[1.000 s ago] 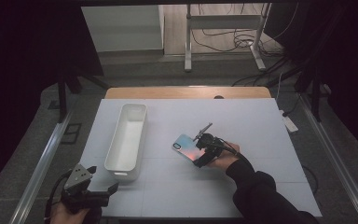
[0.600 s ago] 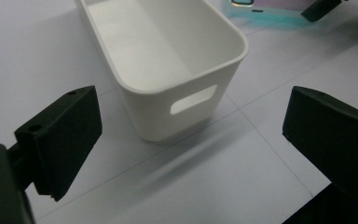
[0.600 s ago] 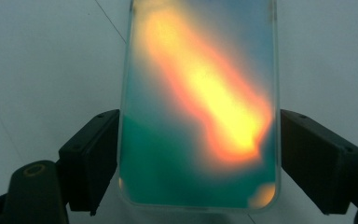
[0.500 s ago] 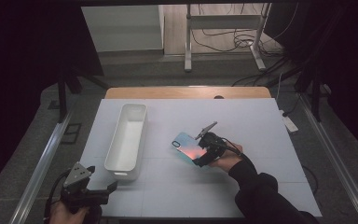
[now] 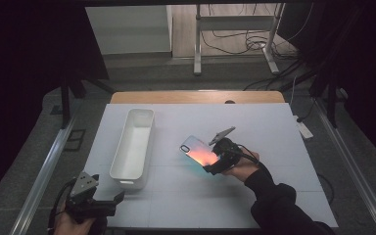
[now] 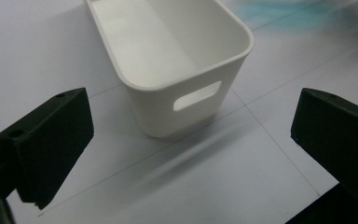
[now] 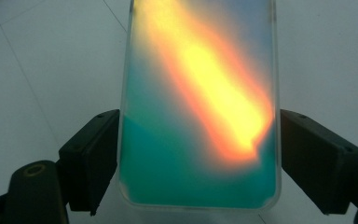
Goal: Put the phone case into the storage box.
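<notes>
Phone case (image 7: 198, 100) clamped in right claw (image 7: 199, 158)

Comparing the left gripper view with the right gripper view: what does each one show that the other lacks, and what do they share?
Left gripper view: the white bin with a handle slot in its near end wall, standing past the left claw, whose jaws are wide apart with nothing between them.

Right gripper view: a phone case shimmering teal, orange and yellow, clamped by its long edges between the jaws of the right claw.

Both: the white tabletop with thin grid lines, and a pair of black jaws rising from the bottom.
</notes>
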A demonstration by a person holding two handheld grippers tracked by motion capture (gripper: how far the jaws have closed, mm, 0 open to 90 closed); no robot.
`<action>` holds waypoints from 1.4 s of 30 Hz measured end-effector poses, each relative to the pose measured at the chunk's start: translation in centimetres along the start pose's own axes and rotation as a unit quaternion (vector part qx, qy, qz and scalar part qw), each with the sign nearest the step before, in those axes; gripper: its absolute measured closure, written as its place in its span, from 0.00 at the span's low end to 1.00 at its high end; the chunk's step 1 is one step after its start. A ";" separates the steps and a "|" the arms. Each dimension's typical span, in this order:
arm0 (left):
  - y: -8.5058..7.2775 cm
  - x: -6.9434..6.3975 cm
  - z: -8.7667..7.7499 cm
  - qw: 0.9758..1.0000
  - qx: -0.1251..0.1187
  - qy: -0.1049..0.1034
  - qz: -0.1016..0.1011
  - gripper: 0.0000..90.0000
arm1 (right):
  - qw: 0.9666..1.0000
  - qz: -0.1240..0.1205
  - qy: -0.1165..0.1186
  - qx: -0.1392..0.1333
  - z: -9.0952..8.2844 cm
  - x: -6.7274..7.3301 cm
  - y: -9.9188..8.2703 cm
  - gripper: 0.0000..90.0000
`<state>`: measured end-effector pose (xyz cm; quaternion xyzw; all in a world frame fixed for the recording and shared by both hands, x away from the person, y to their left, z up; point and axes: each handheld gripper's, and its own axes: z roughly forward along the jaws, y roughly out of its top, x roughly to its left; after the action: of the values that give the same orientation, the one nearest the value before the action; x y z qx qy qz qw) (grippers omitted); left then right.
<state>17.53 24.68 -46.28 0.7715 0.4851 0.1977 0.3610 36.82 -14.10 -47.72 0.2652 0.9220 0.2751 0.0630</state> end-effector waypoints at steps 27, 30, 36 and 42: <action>2.4 -1.1 0.4 0.994 -0.043 -0.100 0.016 0.00 | 0.997 0.012 0.018 -0.079 -5.0 -0.1 -1.7 0.19; 2.7 -1.2 0.6 0.993 -0.047 -0.110 0.016 0.00 | 0.996 0.013 0.021 -0.086 -5.4 0.0 -1.9 0.19; 3.5 -1.5 1.0 0.990 -0.059 -0.131 0.016 0.00 | 0.994 0.011 0.028 -0.104 -6.2 0.2 -2.2 0.18; 4.2 -1.7 1.4 0.986 -0.066 -0.150 0.023 0.00 | 0.992 0.012 0.033 -0.119 -7.0 0.3 -2.7 0.19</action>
<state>20.22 21.49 -43.92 0.7777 0.3936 0.1191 0.4755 33.49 -19.12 -43.29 0.2574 0.8811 0.3921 0.0601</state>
